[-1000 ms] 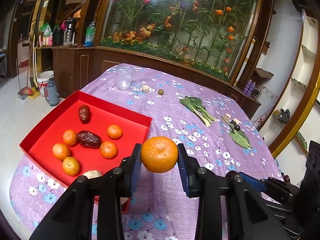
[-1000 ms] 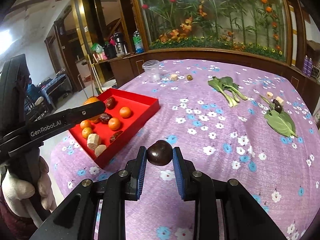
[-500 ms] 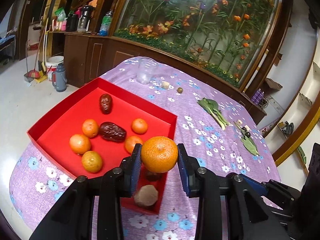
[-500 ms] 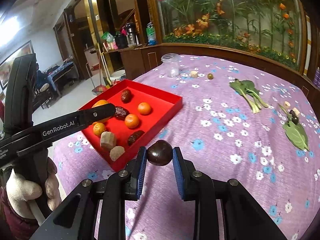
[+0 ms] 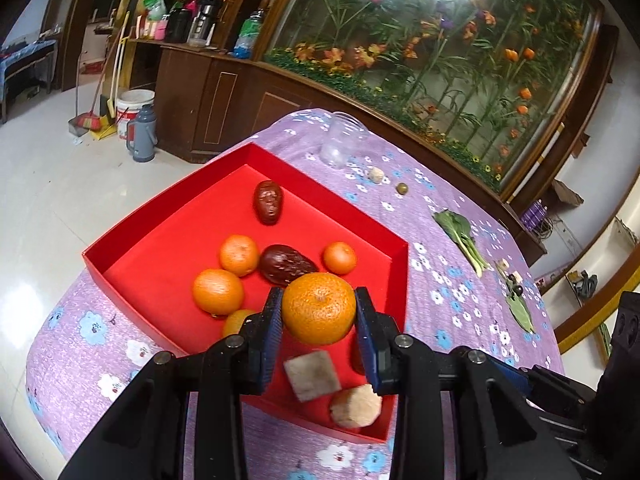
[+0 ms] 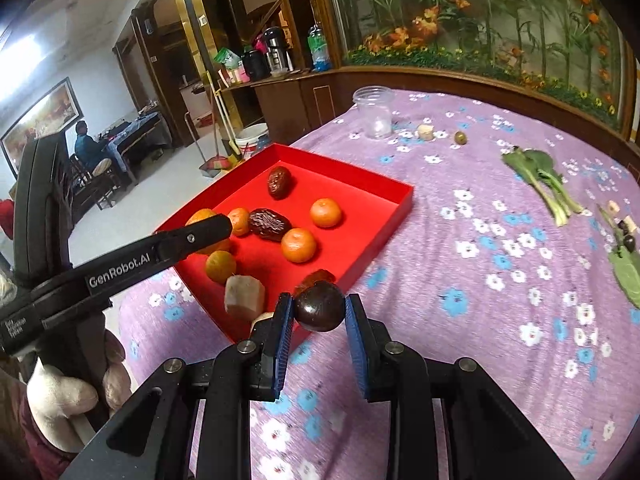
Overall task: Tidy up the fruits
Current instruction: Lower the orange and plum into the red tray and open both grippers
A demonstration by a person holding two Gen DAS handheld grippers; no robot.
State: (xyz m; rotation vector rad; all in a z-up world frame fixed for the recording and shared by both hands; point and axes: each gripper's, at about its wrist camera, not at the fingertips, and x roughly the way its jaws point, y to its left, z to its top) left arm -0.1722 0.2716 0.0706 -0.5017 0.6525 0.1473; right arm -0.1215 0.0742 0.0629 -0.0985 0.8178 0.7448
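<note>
A round orange mandarin (image 5: 319, 307) is clamped between the blue pads of the left gripper (image 5: 319, 312), its small green stem dimple turned up and toward the camera; being nearly spherical, it shows no clear long axis, and it is held above the near part of the shallow red cardboard tray (image 5: 168, 216). A glossy dark brown round fruit (image 6: 319, 306) is pinched by the right gripper (image 6: 318, 312) at the tray's near corner. Below the mandarin, two pale beige chunks (image 5: 313, 374) lie partly hidden, and one orange fruit is mostly covered by a finger. Farther inside the tray are seen four mandarins and two wrinkled dark red dates (image 5: 287, 266). Beyond, a clear plastic jar (image 6: 374, 112) stands on the purple flowered tablecloth (image 6: 500, 320)
</note>
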